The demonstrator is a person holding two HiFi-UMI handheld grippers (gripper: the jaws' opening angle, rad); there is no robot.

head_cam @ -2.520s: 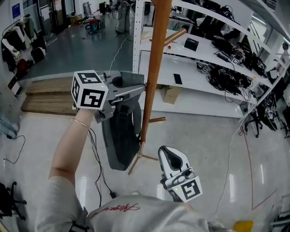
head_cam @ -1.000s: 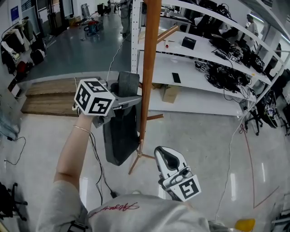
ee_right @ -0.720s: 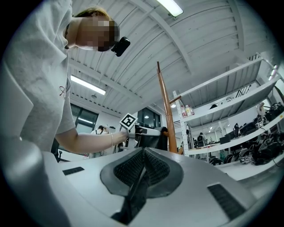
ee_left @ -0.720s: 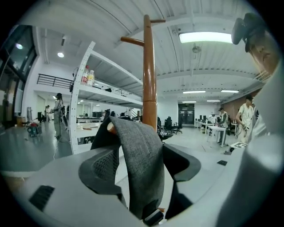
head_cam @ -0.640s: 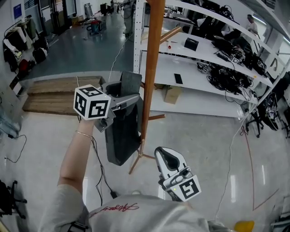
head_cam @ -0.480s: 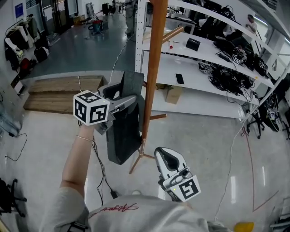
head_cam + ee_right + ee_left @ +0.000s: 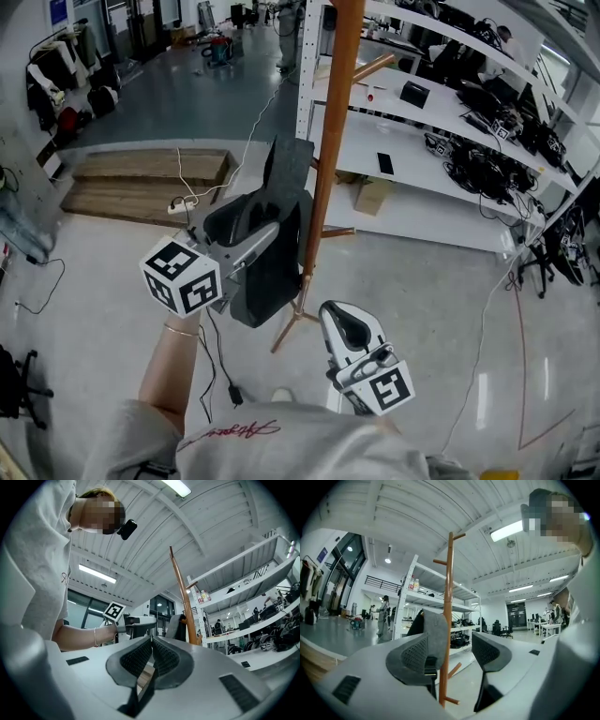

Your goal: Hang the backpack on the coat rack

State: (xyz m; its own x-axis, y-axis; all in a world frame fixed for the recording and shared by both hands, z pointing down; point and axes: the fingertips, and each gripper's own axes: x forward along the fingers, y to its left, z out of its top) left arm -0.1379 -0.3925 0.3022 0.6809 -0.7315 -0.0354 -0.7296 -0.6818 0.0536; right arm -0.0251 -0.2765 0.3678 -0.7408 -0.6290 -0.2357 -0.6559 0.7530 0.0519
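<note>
Coat rack [image 7: 330, 131] cut off by the head view's top edge, backpack [image 7: 291, 178] partly behind the left gripper [image 7: 251, 232], its hanging point hidden, shelf clutter [image 7: 473, 159] too small to tell

Bright ceiling strip lighting; floor glare; fisheye-bent edges.

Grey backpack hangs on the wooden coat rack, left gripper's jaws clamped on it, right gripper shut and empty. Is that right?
One error: the left gripper's jaws have just been opening and stand wide, nothing pinched between them, per the left gripper view. The backpack hangs on the coat rack; the right gripper is shut, empty.
</note>
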